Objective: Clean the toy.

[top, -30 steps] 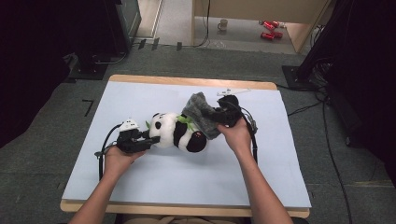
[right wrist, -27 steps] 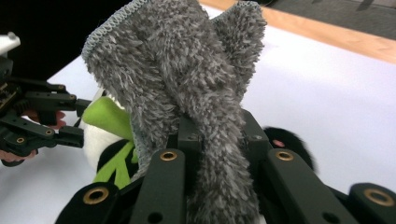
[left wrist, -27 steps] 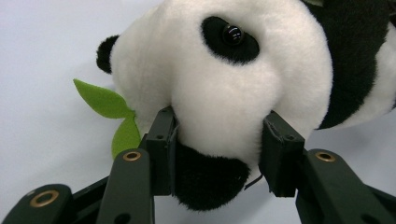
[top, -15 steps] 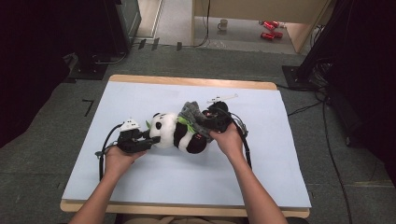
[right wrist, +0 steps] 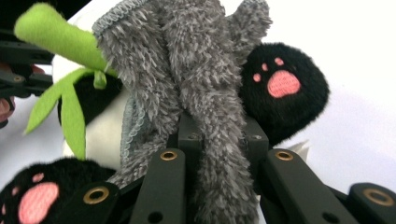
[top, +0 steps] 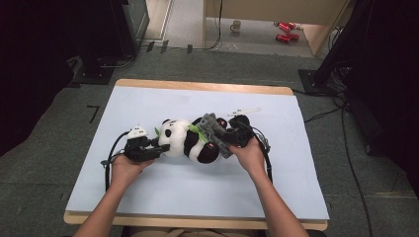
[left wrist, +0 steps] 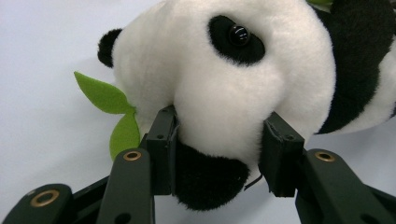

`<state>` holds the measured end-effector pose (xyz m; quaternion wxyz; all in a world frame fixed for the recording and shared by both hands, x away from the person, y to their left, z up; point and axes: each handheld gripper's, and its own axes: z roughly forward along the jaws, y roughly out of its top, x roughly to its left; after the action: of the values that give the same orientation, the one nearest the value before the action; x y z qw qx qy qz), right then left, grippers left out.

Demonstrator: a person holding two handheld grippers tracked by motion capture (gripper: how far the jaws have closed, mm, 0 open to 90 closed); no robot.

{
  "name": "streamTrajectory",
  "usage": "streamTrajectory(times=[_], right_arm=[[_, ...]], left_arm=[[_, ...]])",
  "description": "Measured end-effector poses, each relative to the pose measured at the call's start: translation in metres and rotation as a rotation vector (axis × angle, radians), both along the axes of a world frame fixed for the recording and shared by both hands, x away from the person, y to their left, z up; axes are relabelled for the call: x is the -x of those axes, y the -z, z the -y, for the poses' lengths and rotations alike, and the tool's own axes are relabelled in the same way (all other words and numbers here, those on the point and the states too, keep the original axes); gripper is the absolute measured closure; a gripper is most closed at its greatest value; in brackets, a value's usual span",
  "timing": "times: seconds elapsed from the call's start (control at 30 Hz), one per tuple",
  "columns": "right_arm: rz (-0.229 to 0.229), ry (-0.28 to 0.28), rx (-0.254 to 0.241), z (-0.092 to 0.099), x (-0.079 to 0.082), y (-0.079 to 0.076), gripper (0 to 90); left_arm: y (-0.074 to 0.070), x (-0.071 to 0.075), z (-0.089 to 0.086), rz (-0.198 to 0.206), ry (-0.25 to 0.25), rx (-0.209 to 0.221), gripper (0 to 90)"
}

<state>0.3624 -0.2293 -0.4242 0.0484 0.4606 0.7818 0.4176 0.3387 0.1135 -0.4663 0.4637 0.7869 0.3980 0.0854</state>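
Stuffed panda (top: 190,142) lying on its side near the middle of the pale blue tabletop (top: 163,192), head toward the left, feet toward the right. Left tool (left wrist: 218,156) partly open and clamped on the panda's muzzle, black pads pressed into the white plush on either side of the nose, pinning the head in place; green felt leaves (left wrist: 109,109) poking out beside the cheek. Right tool (right wrist: 218,140) squeezed tight on a bunched fold of grey fleece cloth (right wrist: 187,79), the fabric gathered between the jaws and draped up across the panda's lower body, with a black paw and its pink pad (right wrist: 282,84) just beside the cloth and a second paw low at the left of the right gripper view. In the high view, the cloth (top: 215,132) laid over the belly and legs, right tool (top: 232,138) right against the toy. Step in hand, by the look of it: wrapping or dressing the panda in the grey cloth, about midway, one edge across the body and not yet tucked. Next move likely calling for a steady hold on the head, then drawing the cloth around or under the body without letting the fold slip free; risk of the soft toy rolling if pulled too hard.
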Motion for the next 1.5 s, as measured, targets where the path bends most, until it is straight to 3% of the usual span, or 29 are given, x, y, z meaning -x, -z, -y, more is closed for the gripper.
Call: streamTrajectory(times=[0.47,0.63,0.77,0.93,1.07,1.5], right_arm=[[-0.025,0.016,-0.015,0.025,0.017,0.017,76.3],[-0.028,0.023,0.015,0.029,0.021,0.020,76.3],[-0.057,0.034,0.012,0.034,0.021,0.026,76.2],[-0.110,0.080,0.049,0.046,0.019,0.031,76.1],[-0.083,0.119,0.013,0.056,0.022,0.017,76.1],[0.014,0.077,-0.037,0.045,0.033,-0.045,76.1]], left_arm=[[0.000,-0.002,-0.001,-0.015,-0.007,0.020,54.2],[-0.001,-0.003,0.000,-0.026,-0.017,0.022,53.9],[-0.003,-0.006,0.000,-0.035,-0.021,0.024,53.7],[-0.006,-0.012,-0.001,-0.060,-0.031,0.048,53.6],[-0.007,-0.013,0.001,-0.063,-0.034,0.047,53.6],[-0.008,-0.012,0.005,-0.054,-0.036,0.023,54.0]])
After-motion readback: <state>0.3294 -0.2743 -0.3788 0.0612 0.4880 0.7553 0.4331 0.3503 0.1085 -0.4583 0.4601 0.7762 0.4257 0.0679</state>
